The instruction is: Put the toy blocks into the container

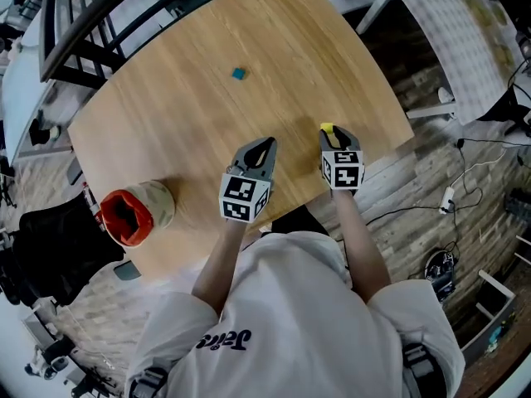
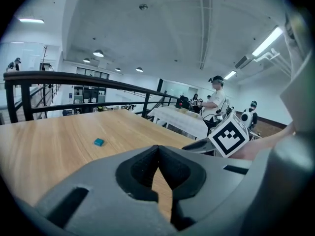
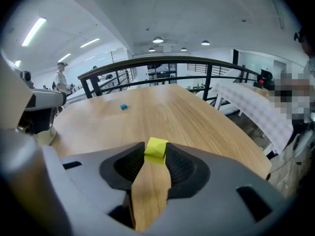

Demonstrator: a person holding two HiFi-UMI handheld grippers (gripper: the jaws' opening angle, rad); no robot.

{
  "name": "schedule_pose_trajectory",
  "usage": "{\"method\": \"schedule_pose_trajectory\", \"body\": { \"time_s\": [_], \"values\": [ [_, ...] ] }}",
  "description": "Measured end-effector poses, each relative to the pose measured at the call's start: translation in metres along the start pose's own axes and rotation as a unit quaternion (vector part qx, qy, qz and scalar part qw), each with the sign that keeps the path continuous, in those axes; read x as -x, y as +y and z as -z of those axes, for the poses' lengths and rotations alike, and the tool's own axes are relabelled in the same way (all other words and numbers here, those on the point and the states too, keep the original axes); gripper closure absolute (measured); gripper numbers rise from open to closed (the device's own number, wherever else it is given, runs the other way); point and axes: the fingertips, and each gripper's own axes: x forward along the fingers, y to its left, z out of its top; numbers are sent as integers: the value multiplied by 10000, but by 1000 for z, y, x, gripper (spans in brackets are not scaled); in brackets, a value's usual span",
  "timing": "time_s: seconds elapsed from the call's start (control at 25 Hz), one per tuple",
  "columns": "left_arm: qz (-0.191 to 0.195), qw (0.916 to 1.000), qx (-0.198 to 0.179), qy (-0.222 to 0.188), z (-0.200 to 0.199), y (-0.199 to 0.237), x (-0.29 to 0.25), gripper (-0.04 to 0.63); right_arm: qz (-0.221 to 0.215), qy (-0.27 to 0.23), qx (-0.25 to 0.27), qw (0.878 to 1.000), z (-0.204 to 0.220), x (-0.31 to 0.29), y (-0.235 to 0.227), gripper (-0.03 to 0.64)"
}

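Observation:
A small yellow block (image 3: 156, 149) sits between the tips of my right gripper (image 3: 156, 154), which is shut on it just above the wooden table (image 1: 207, 106) near its front right edge. In the head view the yellow block (image 1: 327, 128) shows at the right gripper (image 1: 328, 131). My left gripper (image 1: 267, 143) hovers beside it to the left, shut with nothing held; its tips (image 2: 157, 150) meet. A blue block (image 1: 239, 74) lies alone farther out on the table, also the blue block (image 2: 99, 142) (image 3: 123, 106). The container (image 1: 133, 212), a beige bag with a red rim, stands at the table's left front corner.
A black railing (image 1: 99, 15) runs along the table's far side. A white table (image 1: 452, 31) stands to the right, with cables (image 1: 465, 181) on the floor below it. Dark gear (image 1: 50, 239) sits left of the container. People stand in the background.

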Motion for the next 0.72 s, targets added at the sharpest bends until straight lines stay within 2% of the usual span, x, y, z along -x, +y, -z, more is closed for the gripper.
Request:
{"method": "schedule_pose_trajectory", "body": {
  "time_s": [0.2,0.36,0.56,0.72],
  "values": [
    [-456,9982,144,-360,-13,11,52,589,-659,-284,349,9968,-37,24,62,476],
    [-918,9933,258,-646,-22,23,97,588,-1348,-550,748,9865,-71,45,125,476],
    [-1578,9815,428,-996,-26,50,162,589,-2083,-838,1289,9659,-103,63,214,476],
    [-2242,9644,620,-1257,-22,81,218,589,-2730,-947,1835,9396,-118,73,291,476]
  ]
}}
